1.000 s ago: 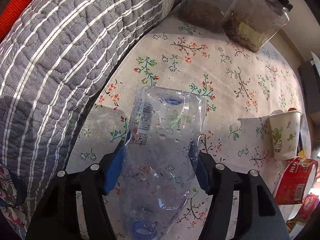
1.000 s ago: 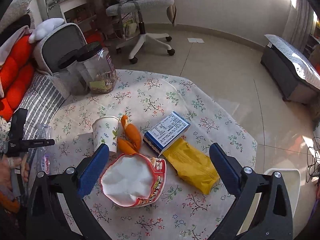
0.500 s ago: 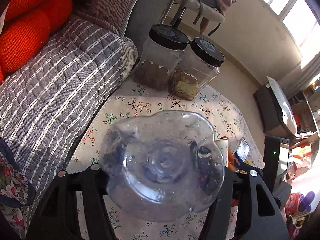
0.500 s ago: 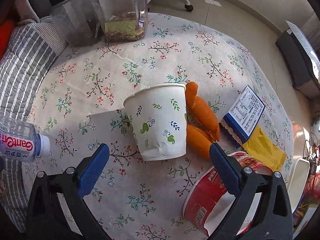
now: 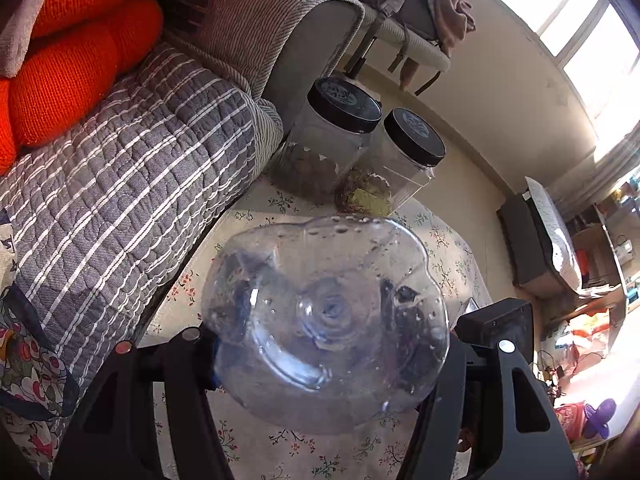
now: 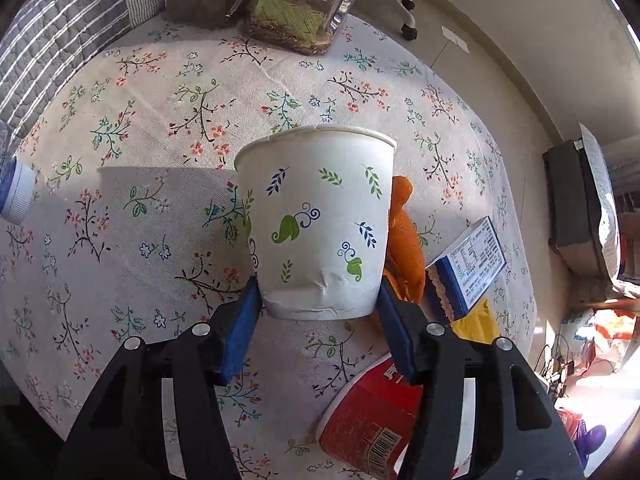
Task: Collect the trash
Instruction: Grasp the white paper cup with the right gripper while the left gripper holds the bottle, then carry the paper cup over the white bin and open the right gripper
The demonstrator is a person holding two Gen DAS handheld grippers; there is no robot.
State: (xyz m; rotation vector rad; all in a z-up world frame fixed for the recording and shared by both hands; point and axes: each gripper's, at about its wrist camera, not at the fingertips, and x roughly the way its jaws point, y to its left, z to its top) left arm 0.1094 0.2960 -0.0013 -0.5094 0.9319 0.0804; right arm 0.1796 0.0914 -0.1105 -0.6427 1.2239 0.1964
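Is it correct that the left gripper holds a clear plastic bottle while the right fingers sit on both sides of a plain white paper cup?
Not quite. The paper cup is not plain: the right wrist view shows green and blue leaves printed on it. The rest stands: the left gripper holds the clear plastic bottle, and the right fingers sit on both sides of the cup's base.

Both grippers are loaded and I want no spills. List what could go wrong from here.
1. The right gripper pinches the paper cup low on its already creased wall; it may crumple or slip.
2. The plastic bottle in the left gripper shows droplets inside, so it could drip.
3. Orange peels beside the cup may get knocked.
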